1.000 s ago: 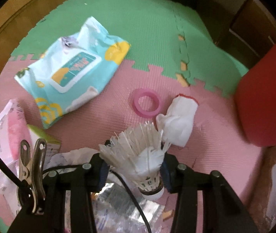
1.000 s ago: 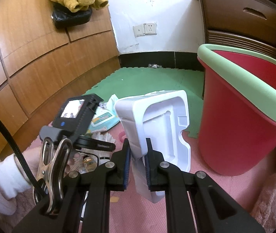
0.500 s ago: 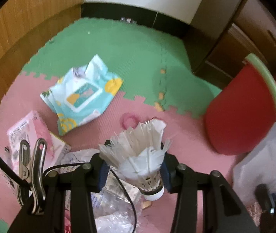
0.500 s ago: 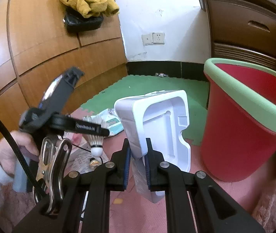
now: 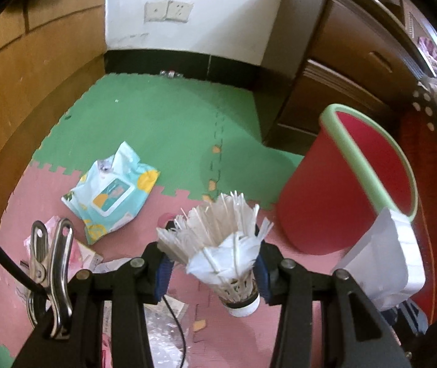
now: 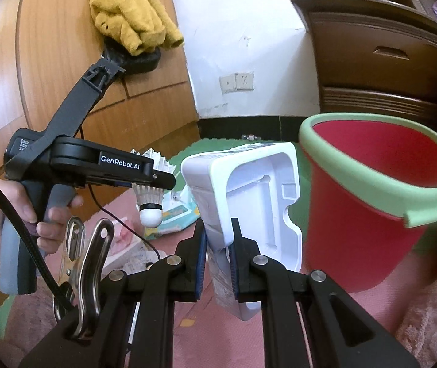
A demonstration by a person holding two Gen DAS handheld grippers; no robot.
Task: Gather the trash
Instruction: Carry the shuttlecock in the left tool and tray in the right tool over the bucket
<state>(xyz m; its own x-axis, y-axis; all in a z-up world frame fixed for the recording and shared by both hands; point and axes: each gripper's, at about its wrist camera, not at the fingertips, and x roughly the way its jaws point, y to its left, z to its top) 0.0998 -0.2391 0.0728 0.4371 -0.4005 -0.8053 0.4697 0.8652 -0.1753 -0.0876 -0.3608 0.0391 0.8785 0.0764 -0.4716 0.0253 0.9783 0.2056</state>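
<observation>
My left gripper (image 5: 212, 271) is shut on a worn white shuttlecock (image 5: 224, 251), feathers pointing away from me, high above the foam mat. The right wrist view shows that same left gripper (image 6: 160, 181) from the side, held by a hand, with the shuttlecock (image 6: 149, 197) hanging cork down. My right gripper (image 6: 217, 259) is shut on the edge of a white moulded plastic tray (image 6: 261, 199), held upright just left of the red bucket (image 6: 372, 190). The bucket (image 5: 341, 190) with its green rim stands at the right, and the tray (image 5: 384, 263) shows beside it.
A blue wet-wipes pack (image 5: 111, 190) lies on the pink and green foam mat (image 5: 163, 122). Pink packaging (image 5: 74, 248) and clear wrappers (image 5: 160, 325) lie below my left gripper. A dark wooden dresser (image 5: 341, 61) stands behind the bucket, and a wooden wardrobe (image 6: 34, 61) fills the left.
My left gripper has risen well above the mat with the shuttlecock and tilted up, bringing wall and bucket into view. The right gripper carried the tray slightly up, nearer the bucket.
</observation>
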